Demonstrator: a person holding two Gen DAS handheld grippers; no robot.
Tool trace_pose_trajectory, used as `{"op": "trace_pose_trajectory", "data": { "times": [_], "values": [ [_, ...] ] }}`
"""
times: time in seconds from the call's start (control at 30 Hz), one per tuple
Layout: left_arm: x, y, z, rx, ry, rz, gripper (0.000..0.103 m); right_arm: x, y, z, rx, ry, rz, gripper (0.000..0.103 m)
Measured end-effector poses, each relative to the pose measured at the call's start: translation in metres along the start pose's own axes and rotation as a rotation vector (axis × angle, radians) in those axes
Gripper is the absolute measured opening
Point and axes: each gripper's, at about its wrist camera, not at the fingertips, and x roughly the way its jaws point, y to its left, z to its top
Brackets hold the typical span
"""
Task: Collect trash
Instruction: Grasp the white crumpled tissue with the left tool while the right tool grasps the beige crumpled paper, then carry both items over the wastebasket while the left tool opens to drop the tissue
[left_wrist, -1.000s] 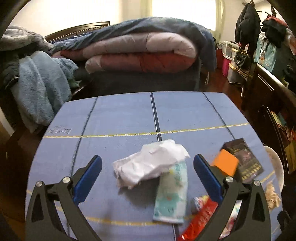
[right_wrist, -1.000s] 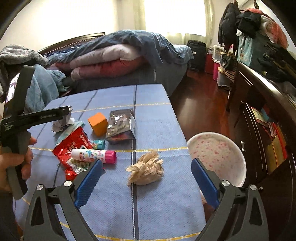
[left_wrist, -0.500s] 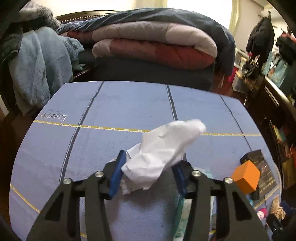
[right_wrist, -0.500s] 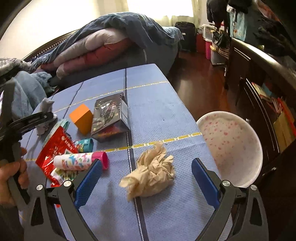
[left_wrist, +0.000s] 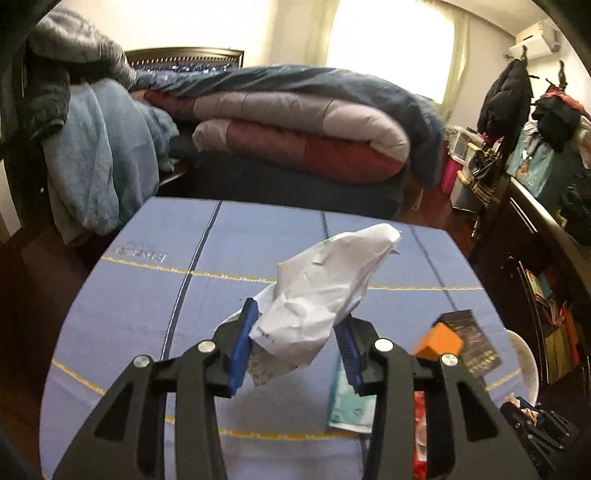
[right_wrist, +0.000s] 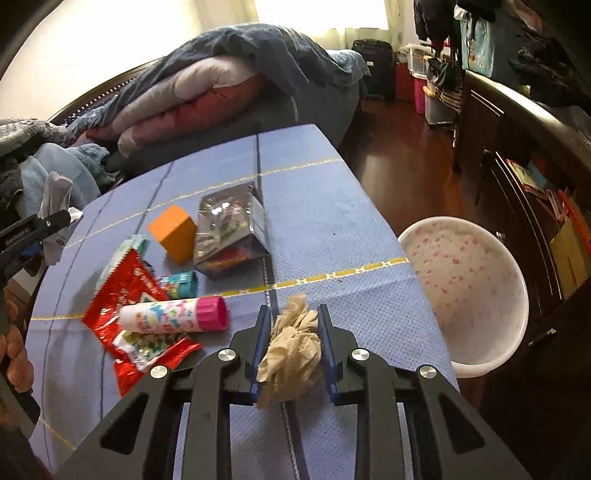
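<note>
My left gripper (left_wrist: 297, 334) is shut on a crumpled white paper (left_wrist: 321, 288) and holds it above the blue table (left_wrist: 147, 295); it also shows at the left of the right wrist view (right_wrist: 55, 221). My right gripper (right_wrist: 293, 334) is shut on a crumpled brown napkin (right_wrist: 293, 347) that rests on the table near its right edge. A white bin with pink speckles (right_wrist: 465, 288) stands just off the right edge.
On the table lie a red snack wrapper (right_wrist: 125, 306), a glue stick with a pink cap (right_wrist: 173, 315), an orange block (right_wrist: 173, 232), a dark shiny packet (right_wrist: 231, 225) and a teal sachet (left_wrist: 347, 402). A bed with folded quilts (left_wrist: 295, 122) stands behind.
My left gripper closed on the white paper and lifted it off the table. My right gripper moved forward and closed on the brown napkin.
</note>
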Motion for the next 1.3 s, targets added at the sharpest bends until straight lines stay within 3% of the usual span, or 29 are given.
{"op": "trace_pose_trajectory", "data": {
  "times": [0.47, 0.73, 1.3],
  "values": [
    [-0.068, -0.053, -0.001, 0.082, -0.071, -0.129, 0.044, -0.054, -0.001, -0.001, -0.041, -0.090, 0.034, 0.026],
    [-0.099, -0.107, -0.004, 0.166, -0.108, -0.229, 0.045, -0.074, -0.027, -0.003, -0.006, -0.125, 0.023, 0.026],
    [-0.084, -0.231, -0.028, 0.320, -0.061, -0.387, 0.045, -0.087, -0.103, -0.004, 0.097, -0.150, -0.055, 0.026]
  ]
}}
